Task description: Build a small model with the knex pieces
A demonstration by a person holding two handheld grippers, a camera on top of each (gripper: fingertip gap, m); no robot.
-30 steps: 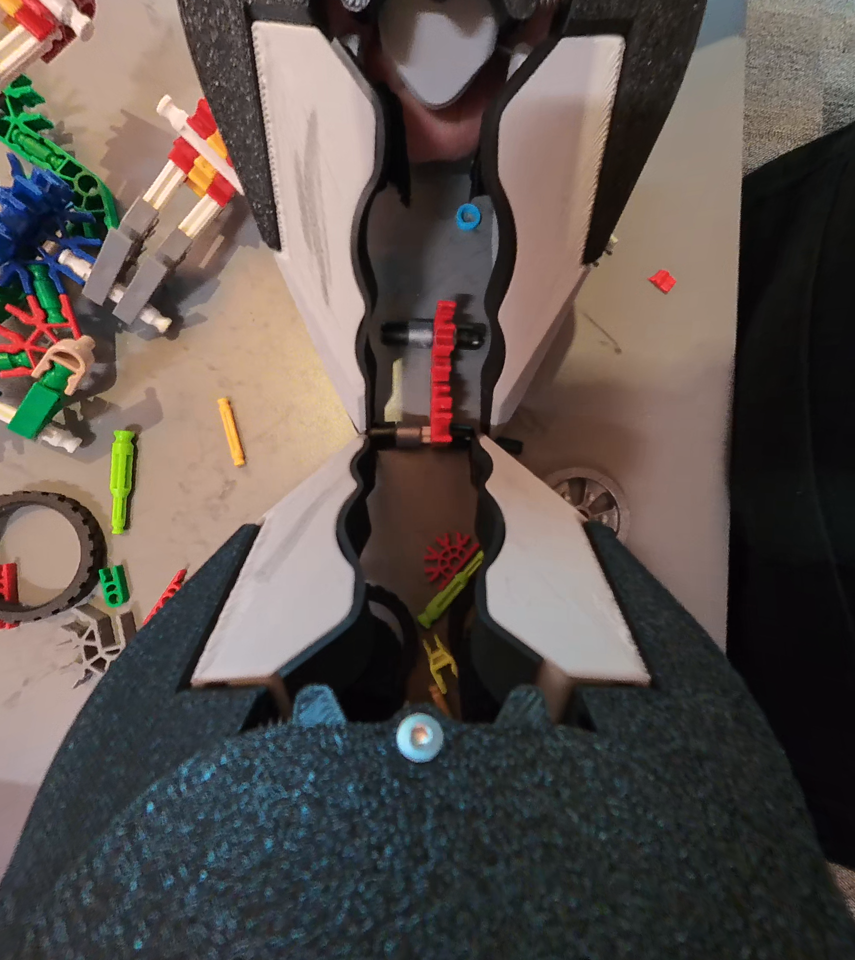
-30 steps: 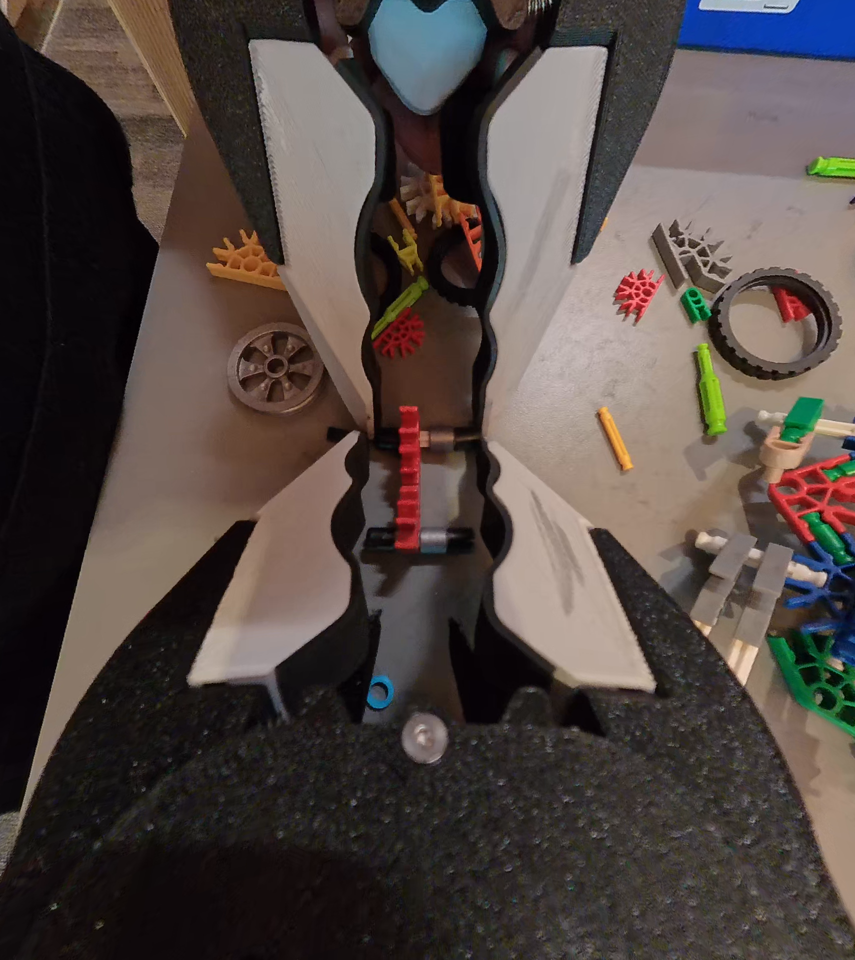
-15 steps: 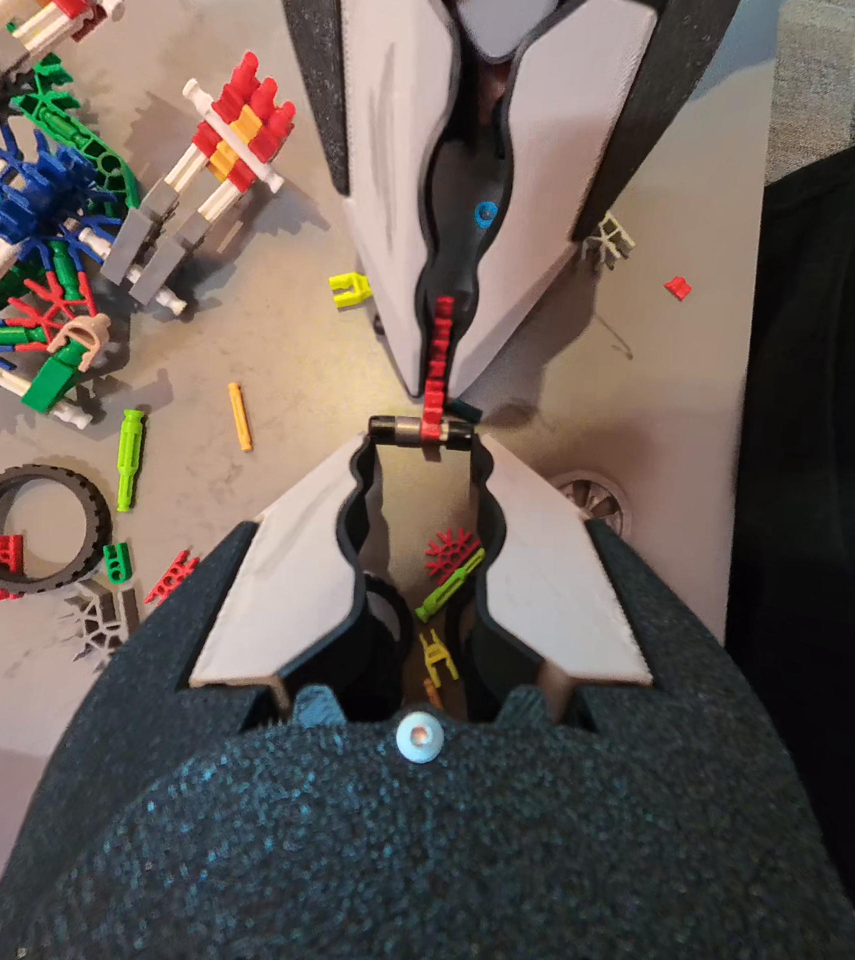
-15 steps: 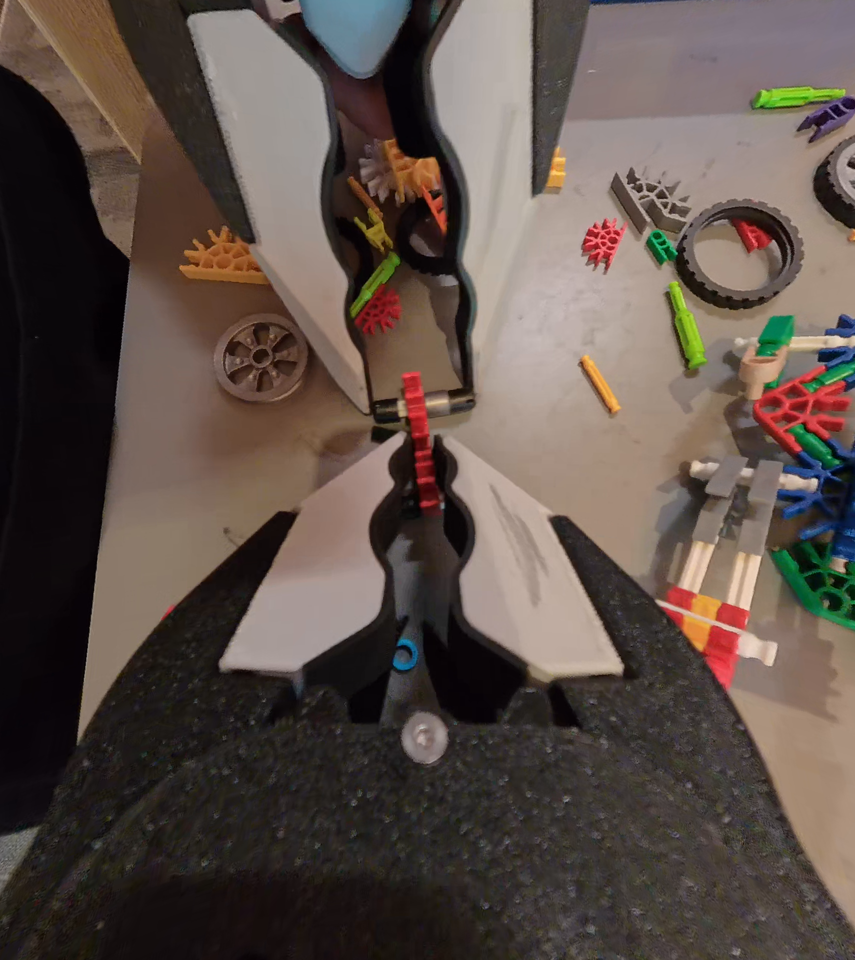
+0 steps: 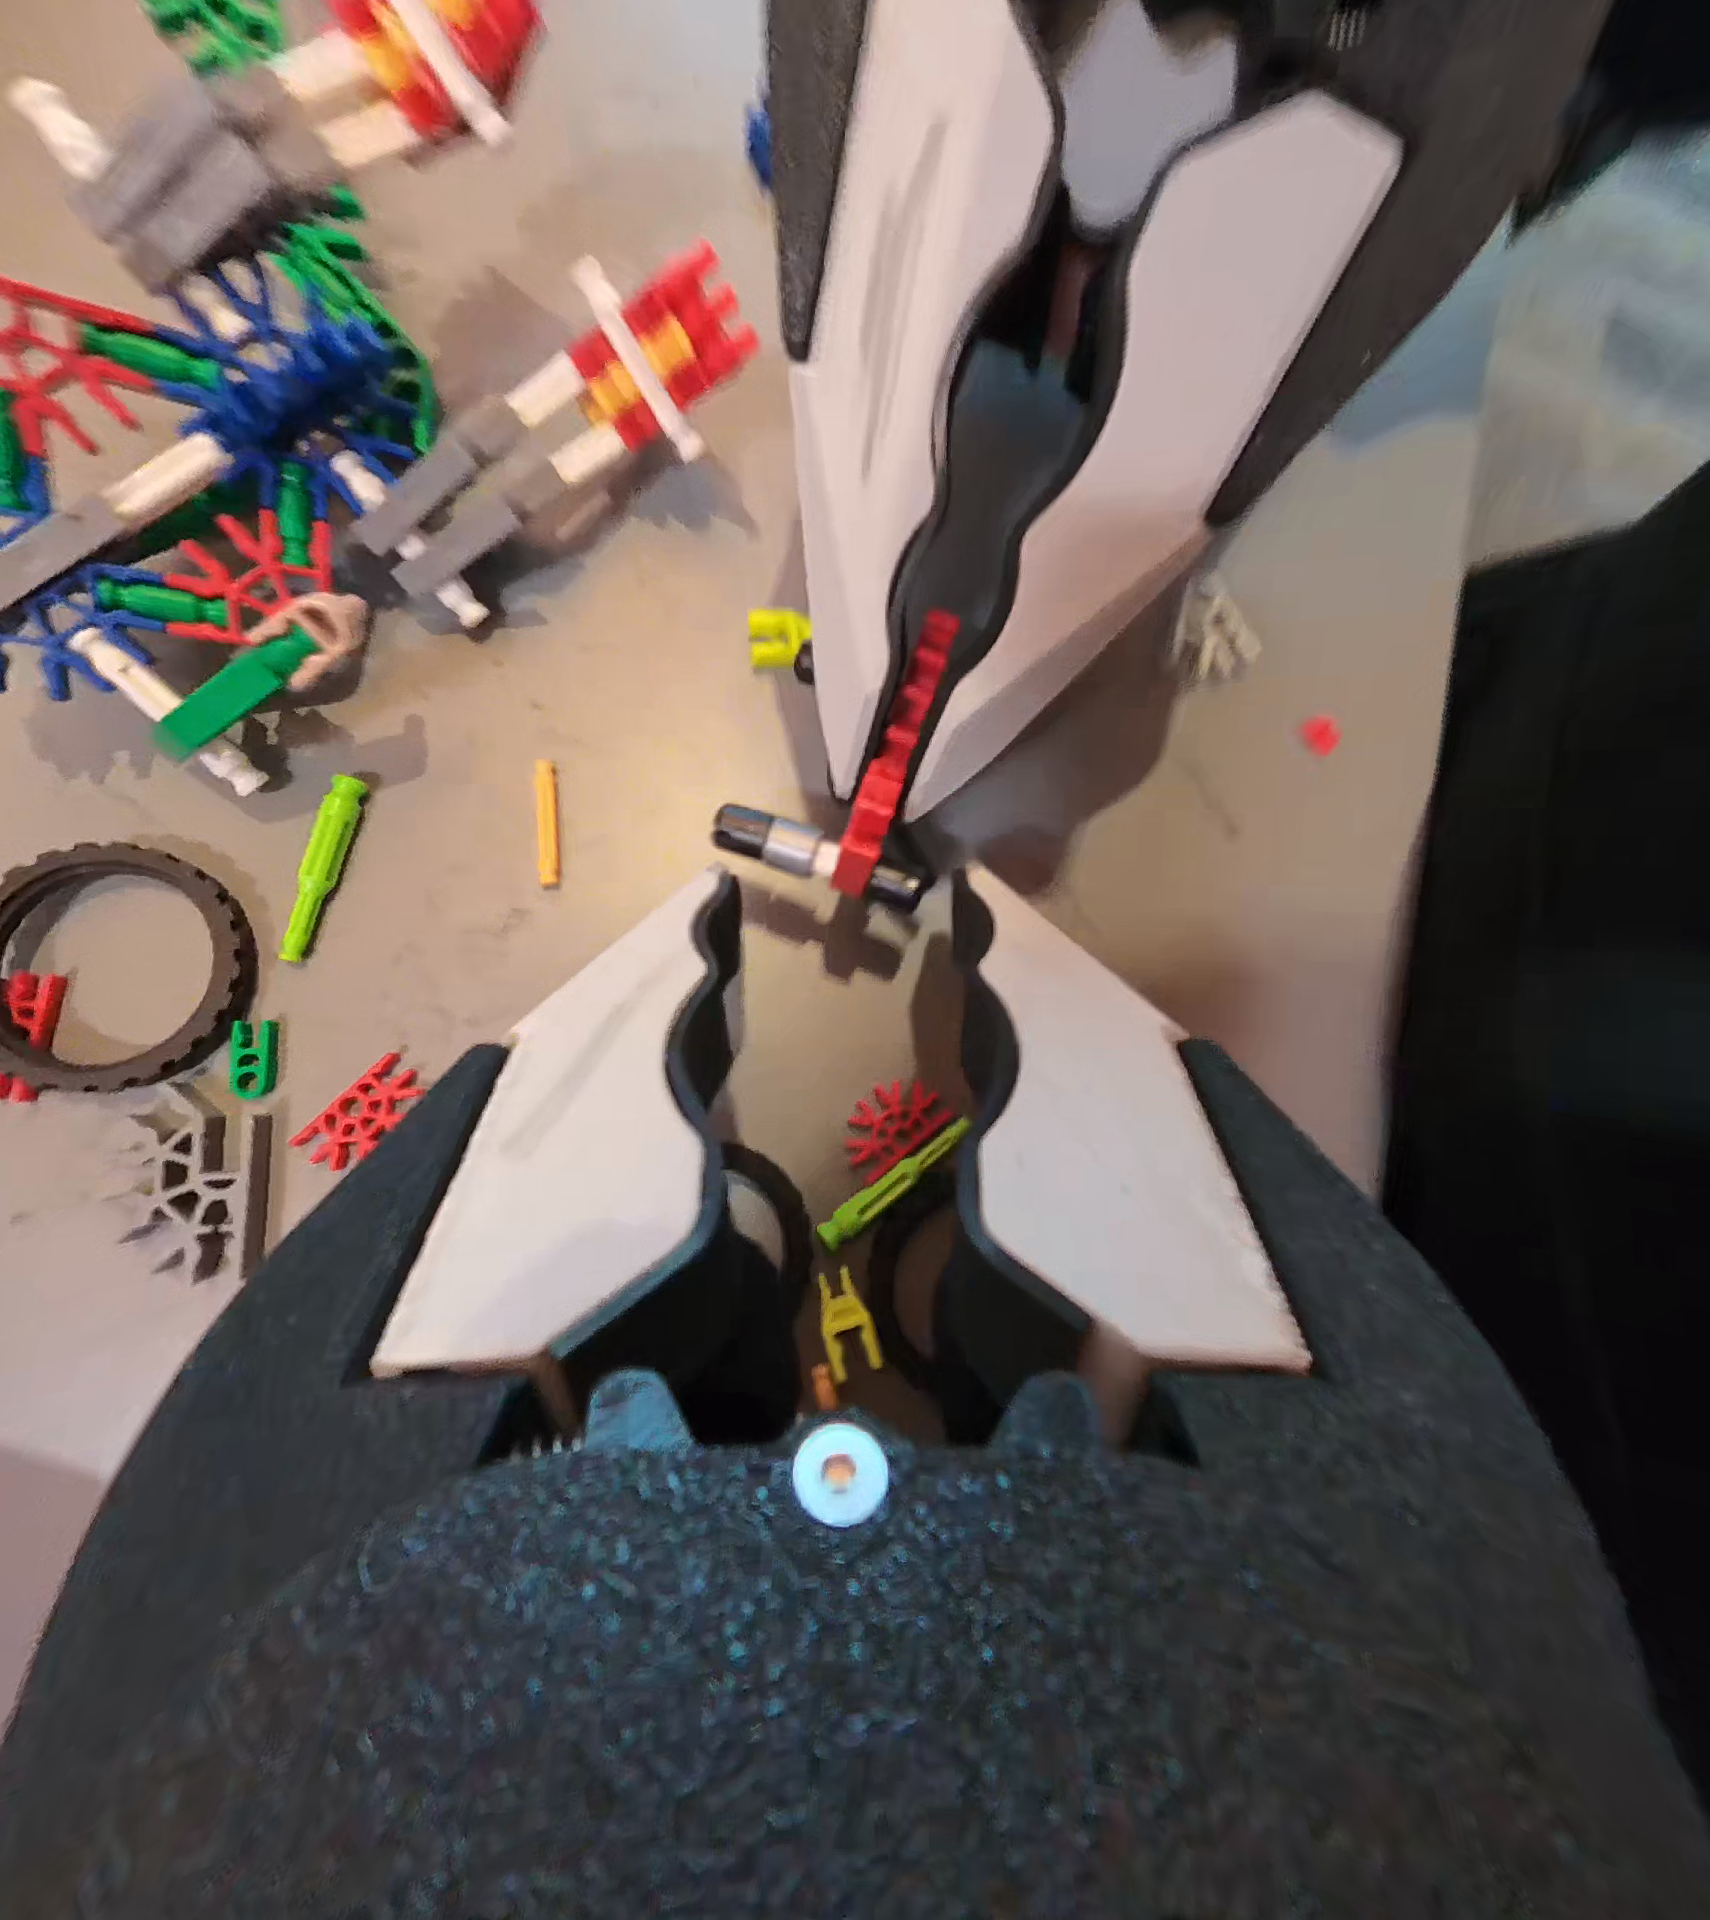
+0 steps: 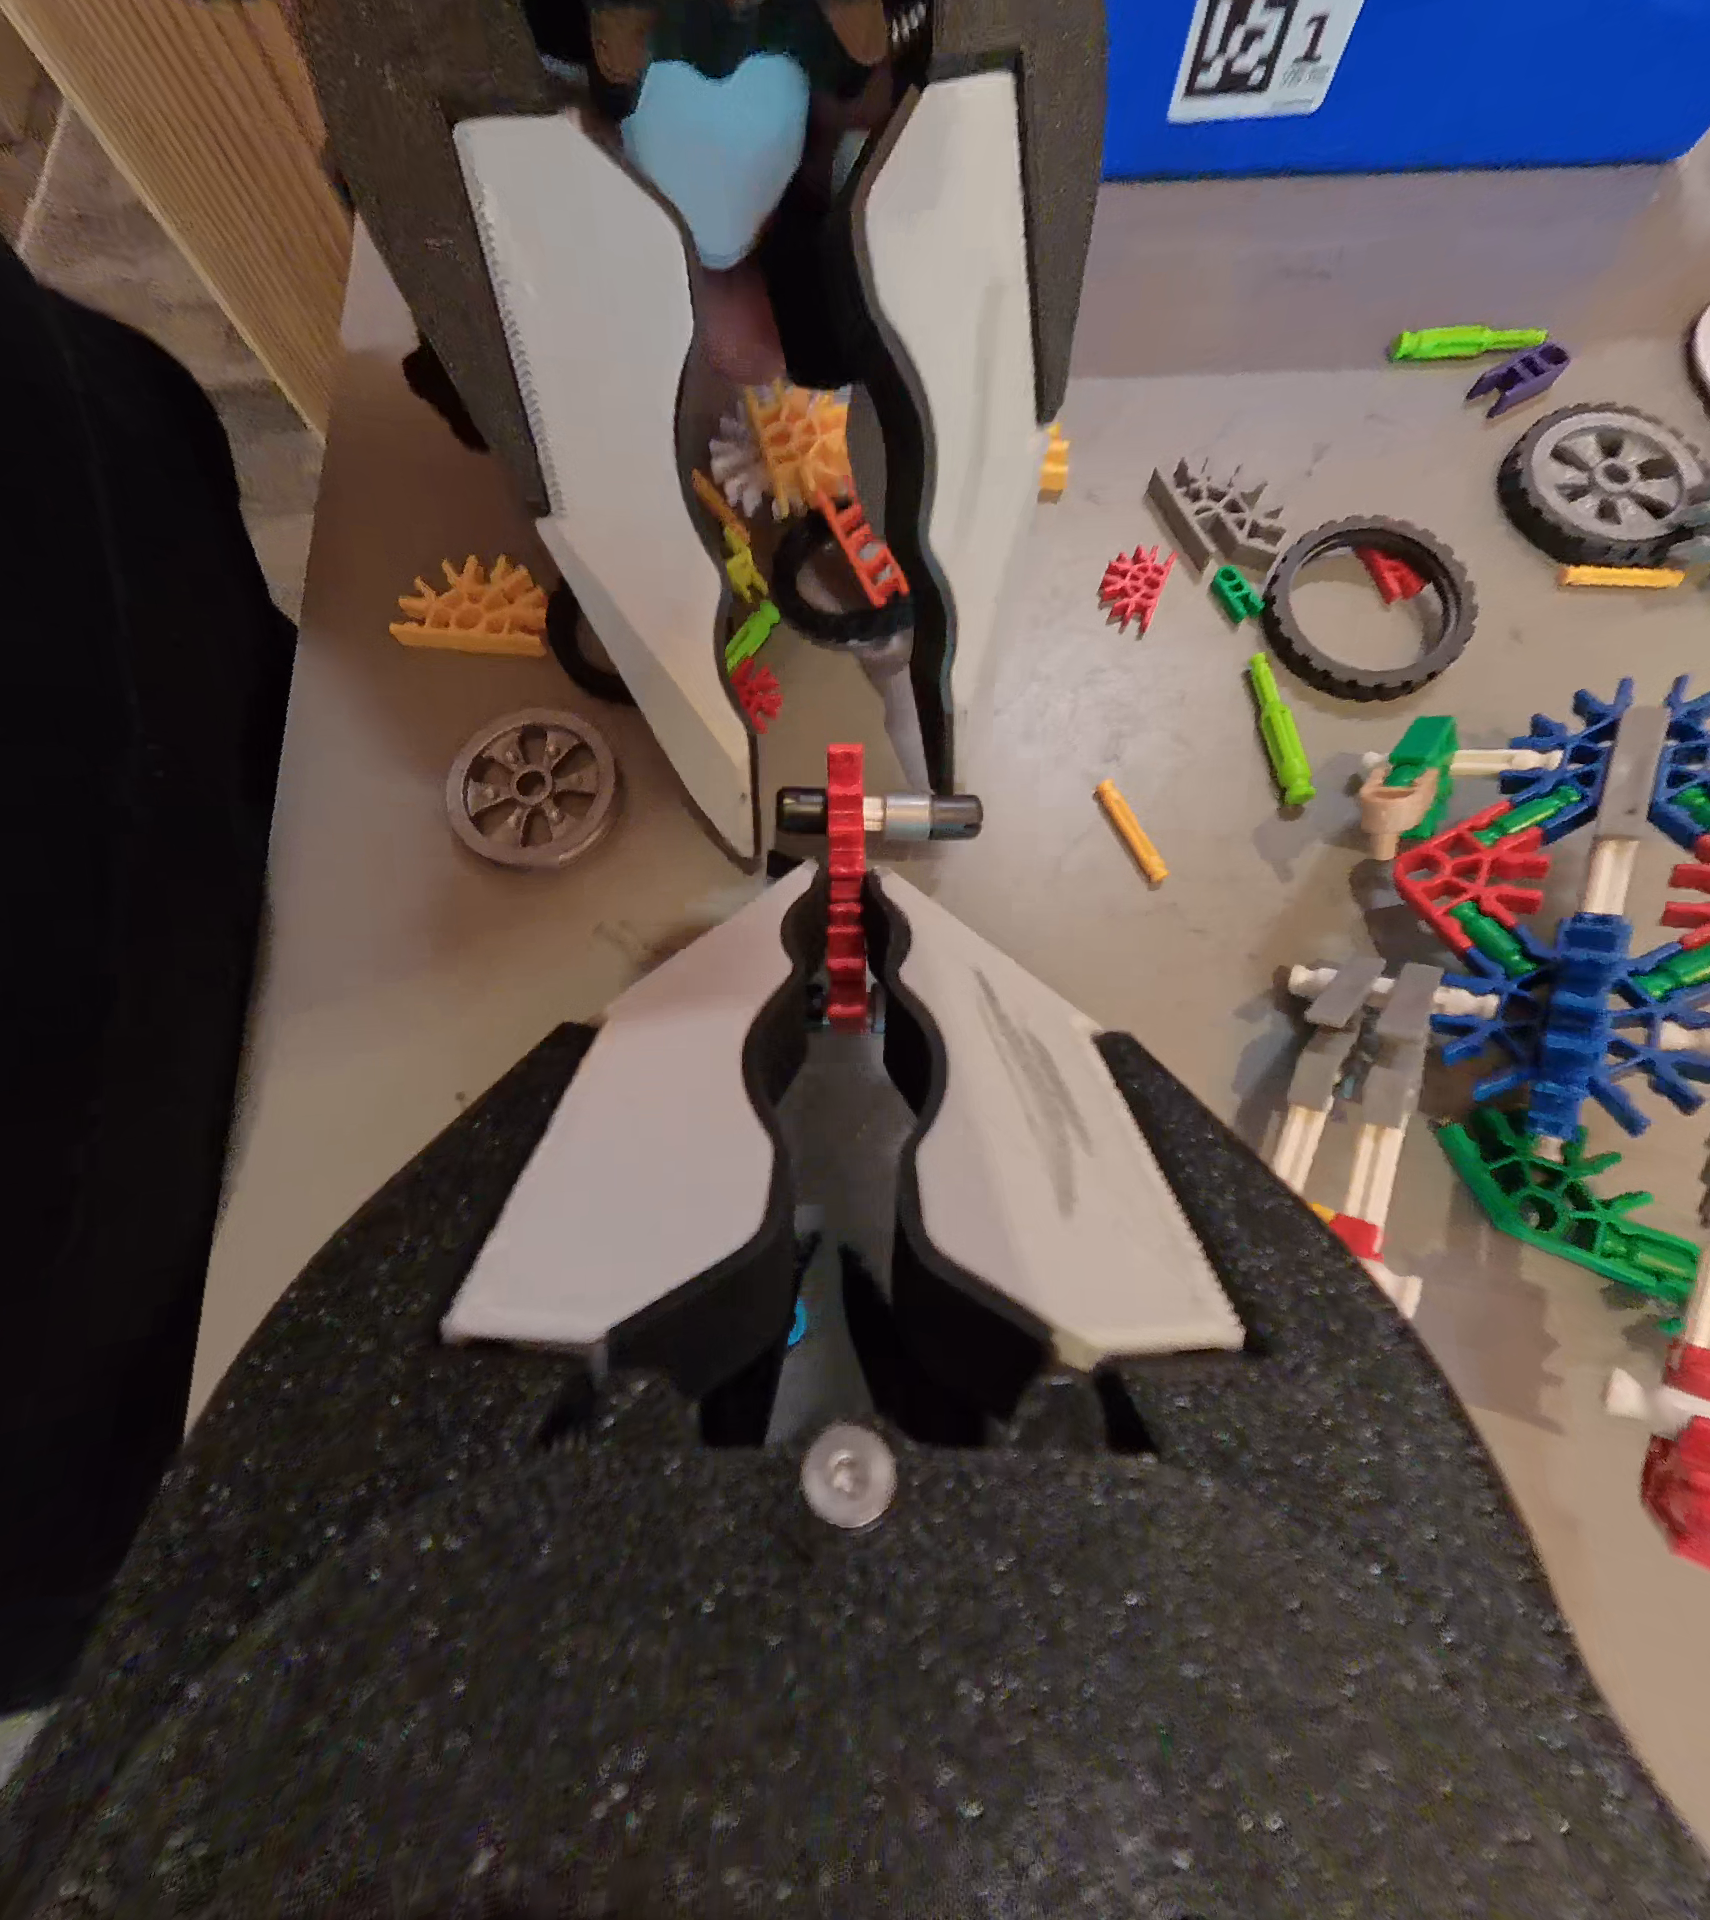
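Pinching a red toothed strip (image 6: 846, 935) edge-on, the right gripper (image 6: 846, 883) has its jaws nearly together w/ just the strip's thickness btwn them. The strip sticks out past the tips, and a short black-and-grey rod (image 6: 877, 810) sits crosswise through its far end, held above the counter (image 6: 1038, 1039).

The left gripper (image 5: 846, 894) faces it tip to tip. Its jaws stand wide apart w/ nothing in them, and the rod (image 5: 789, 836) lies just ahead of the tips, tilted a bit. Can't tell if a rod end brushes a finger. In the left wrist view the right gripper (image 5: 877, 800) comes in from above w/ the strip (image 5: 908, 717) clamped.

Loose bits nearby on the counter: a black tyre ring (image 5: 103, 966), a lime peg (image 5: 326, 862), a small orange stick (image 5: 546, 821), a grey wheel hub (image 6: 531, 787), and a built blue, green & red model (image 6: 1599, 977) well off to one side. A blue box (image 6: 1453, 83) sits at the back.
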